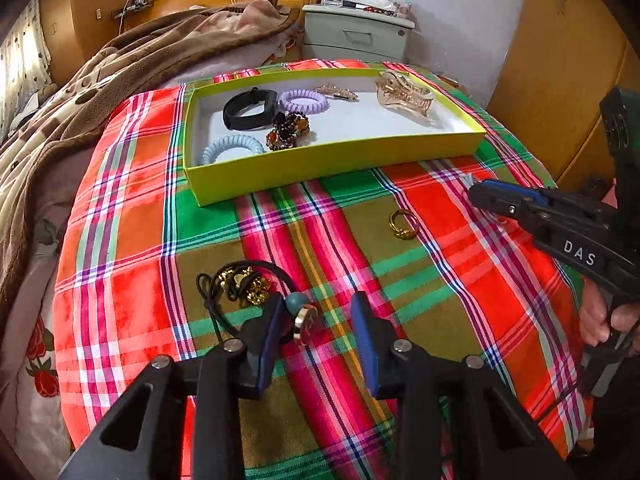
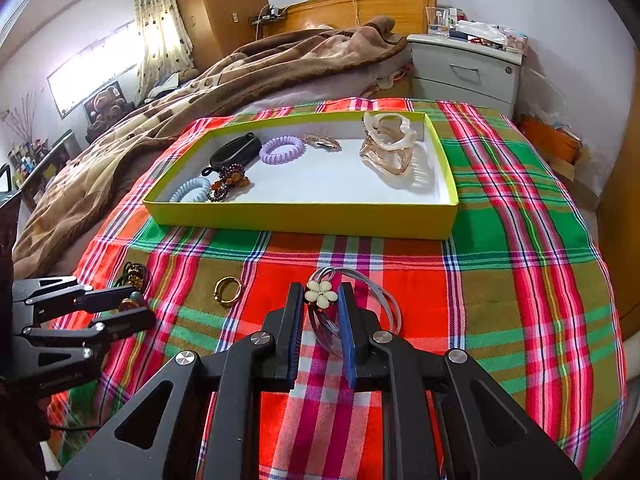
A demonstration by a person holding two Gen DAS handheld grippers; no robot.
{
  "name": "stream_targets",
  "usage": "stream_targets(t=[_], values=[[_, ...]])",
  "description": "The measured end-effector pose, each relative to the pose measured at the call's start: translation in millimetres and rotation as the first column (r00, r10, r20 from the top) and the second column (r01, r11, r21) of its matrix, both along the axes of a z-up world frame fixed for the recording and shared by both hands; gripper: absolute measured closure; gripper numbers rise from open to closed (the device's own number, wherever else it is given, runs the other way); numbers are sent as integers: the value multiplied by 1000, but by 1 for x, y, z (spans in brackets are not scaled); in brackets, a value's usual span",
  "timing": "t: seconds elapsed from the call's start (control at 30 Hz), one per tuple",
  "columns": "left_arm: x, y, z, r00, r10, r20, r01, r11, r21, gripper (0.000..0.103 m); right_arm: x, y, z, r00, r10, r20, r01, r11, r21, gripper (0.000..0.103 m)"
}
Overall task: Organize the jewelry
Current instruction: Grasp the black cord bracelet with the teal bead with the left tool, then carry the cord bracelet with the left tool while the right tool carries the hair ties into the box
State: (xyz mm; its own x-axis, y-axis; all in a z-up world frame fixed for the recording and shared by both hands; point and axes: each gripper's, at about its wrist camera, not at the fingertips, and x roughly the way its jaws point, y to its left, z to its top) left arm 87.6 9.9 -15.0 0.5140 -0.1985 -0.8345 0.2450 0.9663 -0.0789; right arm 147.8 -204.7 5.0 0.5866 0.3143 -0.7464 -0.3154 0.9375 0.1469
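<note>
While ungripped, pendant (image 1: 306, 322) between left gripper (image 1: 320, 312) pads.

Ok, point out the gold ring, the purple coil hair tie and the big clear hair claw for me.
gold ring (image 1: 404, 224), left wrist view, on its band, lying on the plaid cloth.
purple coil hair tie (image 1: 303, 101), left wrist view, on its coil, inside the box.
clear hair claw (image 2: 387, 144), right wrist view, on its curved body.

Left gripper (image 1: 318, 320): jaws apart astride a round gold-rimmed pendant (image 1: 306, 322) on black cord (image 1: 224, 304). Gold ring (image 1: 403, 224) on plaid cloth (image 1: 460, 280). Yellow-green tray (image 1: 320, 164) holds hair ties, clips.
</note>
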Motion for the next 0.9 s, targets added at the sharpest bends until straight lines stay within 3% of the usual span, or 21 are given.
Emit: stream_targets(t=[0.17,0.37,0.9], values=[[3,6,0,1000,22,-4,-22,1000,5,86,-1,1,2,1000,-1,5,1,1000,0,85],[4,12,1,999,33,-8,-33,999,-23,86,-1,1,3,1000,-9,11,9,1000,-5,85],[-4,30,35,994,74,81,-69,996,-60,86,-4,0,18,998,-24,51,25,1000,-14,85]])
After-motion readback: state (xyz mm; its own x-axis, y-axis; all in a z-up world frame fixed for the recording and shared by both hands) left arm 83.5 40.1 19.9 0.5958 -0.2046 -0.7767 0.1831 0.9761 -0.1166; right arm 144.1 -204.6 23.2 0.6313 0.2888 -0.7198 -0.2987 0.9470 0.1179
